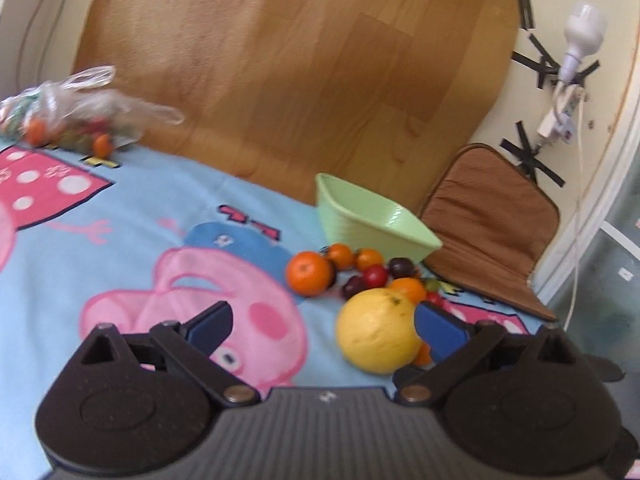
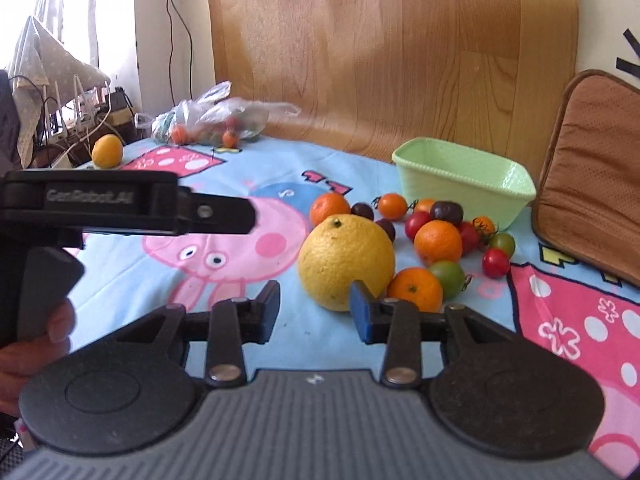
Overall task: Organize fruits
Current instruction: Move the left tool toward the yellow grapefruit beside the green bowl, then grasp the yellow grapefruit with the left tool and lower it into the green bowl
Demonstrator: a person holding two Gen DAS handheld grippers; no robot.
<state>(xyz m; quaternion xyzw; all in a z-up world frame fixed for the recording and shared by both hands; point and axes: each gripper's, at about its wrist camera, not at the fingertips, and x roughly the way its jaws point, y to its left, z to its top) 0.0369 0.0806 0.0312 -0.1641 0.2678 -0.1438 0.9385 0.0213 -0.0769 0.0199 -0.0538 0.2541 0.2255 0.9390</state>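
Note:
A large yellow citrus lies on the cartoon blanket in front of a pile of small oranges and red, dark and green cherry tomatoes. An empty green basket stands behind the pile. My left gripper is open and empty, its right finger beside the yellow citrus. My right gripper is open and empty, just in front of the citrus. The left gripper's body shows at the left of the right wrist view.
A clear plastic bag of fruit lies at the blanket's far left. Another yellow fruit sits at the far left edge. A brown cushion leans at the right. A wooden board stands behind.

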